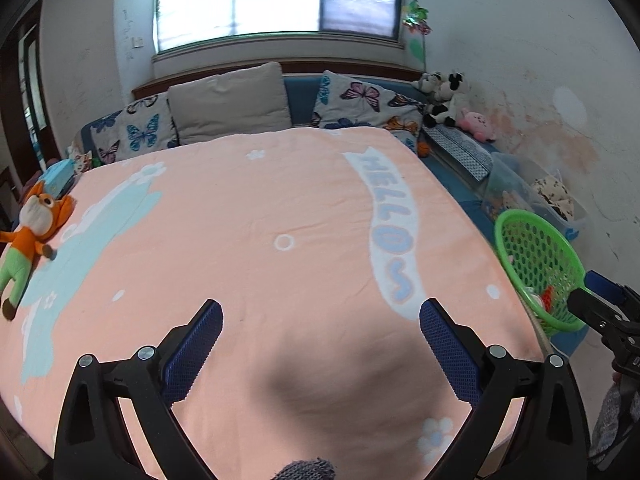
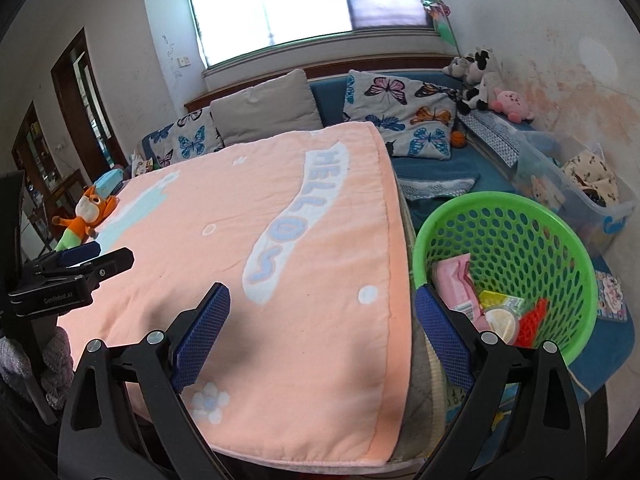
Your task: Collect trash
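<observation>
Trash, a pink wrapper point(image 2: 456, 292) and scraps, inside green basket point(image 2: 560, 216) beside peach blanket point(image 2: 240, 280), contents clear only from right wrist view, left gripper point(image 1: 320, 322) and right gripper point(image 2: 322, 304) both wide apart, empty.

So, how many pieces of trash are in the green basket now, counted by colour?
Pink packet: 1
Yellow-green packet: 1
Red net piece: 1
Round pale yellow lid or cup: 1
Total: 4 pieces that show in the green basket; anything underneath is hidden. Both tools, left and right, are open and hold nothing.
</observation>
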Demonstrator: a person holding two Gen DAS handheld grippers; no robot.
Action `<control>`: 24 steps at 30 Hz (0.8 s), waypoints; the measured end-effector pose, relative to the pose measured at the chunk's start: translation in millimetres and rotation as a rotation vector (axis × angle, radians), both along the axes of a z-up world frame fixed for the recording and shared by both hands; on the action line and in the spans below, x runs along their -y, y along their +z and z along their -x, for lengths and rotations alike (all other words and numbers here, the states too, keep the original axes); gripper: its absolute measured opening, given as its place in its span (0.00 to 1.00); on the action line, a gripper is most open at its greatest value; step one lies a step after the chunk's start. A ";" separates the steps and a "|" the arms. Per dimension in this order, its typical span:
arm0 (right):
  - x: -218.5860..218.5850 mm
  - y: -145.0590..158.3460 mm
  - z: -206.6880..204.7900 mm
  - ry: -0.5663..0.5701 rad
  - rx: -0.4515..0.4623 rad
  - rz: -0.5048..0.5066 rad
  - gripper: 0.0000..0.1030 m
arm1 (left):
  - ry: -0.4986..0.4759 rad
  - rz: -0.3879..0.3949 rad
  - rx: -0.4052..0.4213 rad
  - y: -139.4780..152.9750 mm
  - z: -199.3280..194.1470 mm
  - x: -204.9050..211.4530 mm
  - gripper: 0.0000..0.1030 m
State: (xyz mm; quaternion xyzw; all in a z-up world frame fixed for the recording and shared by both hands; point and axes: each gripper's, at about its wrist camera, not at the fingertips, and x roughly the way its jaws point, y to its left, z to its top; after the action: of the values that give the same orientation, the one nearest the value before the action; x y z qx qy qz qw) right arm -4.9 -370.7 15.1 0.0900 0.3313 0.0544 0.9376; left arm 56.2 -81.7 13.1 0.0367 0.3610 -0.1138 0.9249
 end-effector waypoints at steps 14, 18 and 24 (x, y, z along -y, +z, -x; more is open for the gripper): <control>-1.1 7.4 15.3 -0.004 0.027 -0.016 0.92 | 0.017 -0.008 0.010 -0.3 12.9 -4.7 0.93; -5.7 8.4 18.5 0.002 0.031 0.004 0.92 | 0.022 -0.017 0.019 -0.2 19.0 -7.8 0.93; -12.7 12.6 24.4 0.013 0.051 0.016 0.94 | 0.031 -0.040 0.032 1.1 25.4 -13.1 0.93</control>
State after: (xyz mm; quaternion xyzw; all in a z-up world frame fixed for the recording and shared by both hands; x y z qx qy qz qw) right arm -29.3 -358.0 27.7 0.0788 0.3085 0.0603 0.9460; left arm 30.8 -68.7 14.2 0.0513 0.3487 -0.0918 0.9313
